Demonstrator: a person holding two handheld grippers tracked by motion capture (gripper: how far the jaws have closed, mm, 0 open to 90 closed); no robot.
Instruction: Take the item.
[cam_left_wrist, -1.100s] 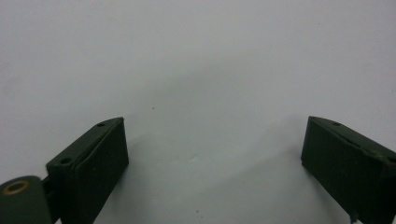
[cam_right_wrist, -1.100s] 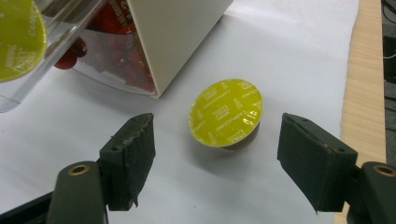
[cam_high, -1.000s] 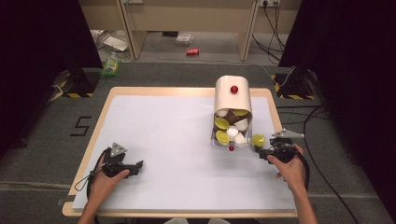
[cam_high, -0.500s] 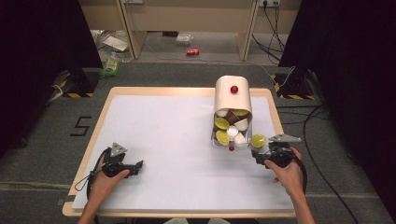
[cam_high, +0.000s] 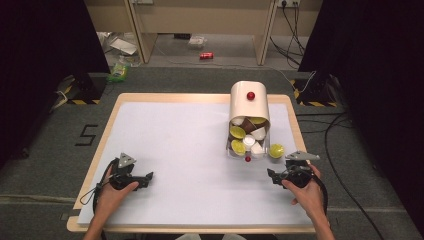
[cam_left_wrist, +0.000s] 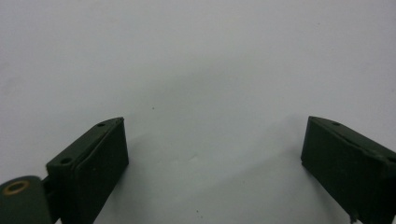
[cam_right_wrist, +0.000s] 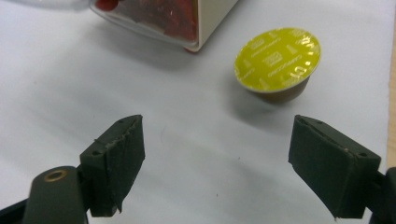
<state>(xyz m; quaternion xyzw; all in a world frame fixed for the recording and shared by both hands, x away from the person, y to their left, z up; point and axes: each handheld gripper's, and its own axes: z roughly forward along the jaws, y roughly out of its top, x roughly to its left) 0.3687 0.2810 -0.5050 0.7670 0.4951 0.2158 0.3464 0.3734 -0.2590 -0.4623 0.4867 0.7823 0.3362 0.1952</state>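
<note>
I hold my right gripper (cam_high: 274, 176) low over the white table cover (cam_high: 190, 145), near the right front part of the table. Its two black jaws stand wide apart and hold nothing. Just beyond them, in the right gripper view, one coffee capsule (cam_right_wrist: 277, 63) with a yellow-green foil lid stands alone on the cover, a little toward the right jaw and apart from both jaws. In the high view this capsule (cam_high: 276, 150) is just beside the right front corner of the cream container (cam_high: 249, 107). The container lies with its open mouth toward me, and yellow-green, white and brown capsules fill the mouth. A small red ball (cam_high: 250, 95) sits on its top. My left gripper (cam_high: 148, 178) rests at the left front of the cover, well apart from the container. Its jaws are also wide apart, with bare cover between them.
</note>
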